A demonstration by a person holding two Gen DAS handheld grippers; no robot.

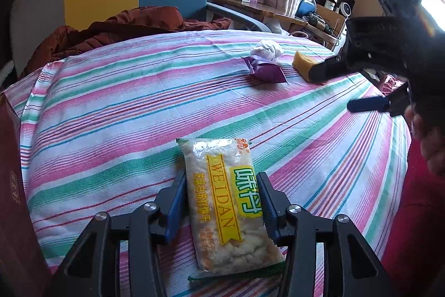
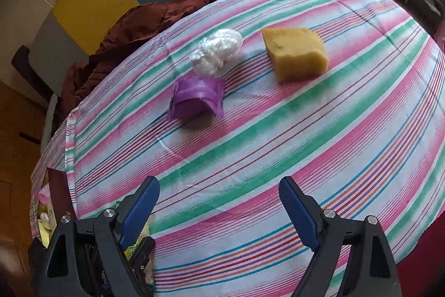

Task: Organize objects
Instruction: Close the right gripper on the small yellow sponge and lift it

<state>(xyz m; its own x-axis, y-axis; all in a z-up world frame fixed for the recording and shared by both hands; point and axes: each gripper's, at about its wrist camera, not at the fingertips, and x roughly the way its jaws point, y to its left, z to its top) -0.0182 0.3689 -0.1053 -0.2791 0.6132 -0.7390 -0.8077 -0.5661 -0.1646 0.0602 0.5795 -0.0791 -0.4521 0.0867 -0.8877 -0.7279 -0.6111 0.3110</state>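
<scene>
Here we are mid-sort: the left gripper has the cracker packet between its blue pads, one pad against each long side, pinching it at the near edge of the bench with its striped cloth. It looks like the pick-up step for this packet; whether it is lifted clear of the cloth or resting on it is hard to tell from here. The dark red box sits at the left edge, possibly the place things go, though that is only a guess. Over on the other side, the right gripper hangs above the cloth with its jaws spread wide and nothing between them. Ahead of it lie the yellow sponge, the white crumpled plastic and the purple pouch, the plastic and pouch just beside each other, the sponge a little apart. Next call: carry the packet steadily without crushing it, and the right side needs to line up over one of those three.
</scene>
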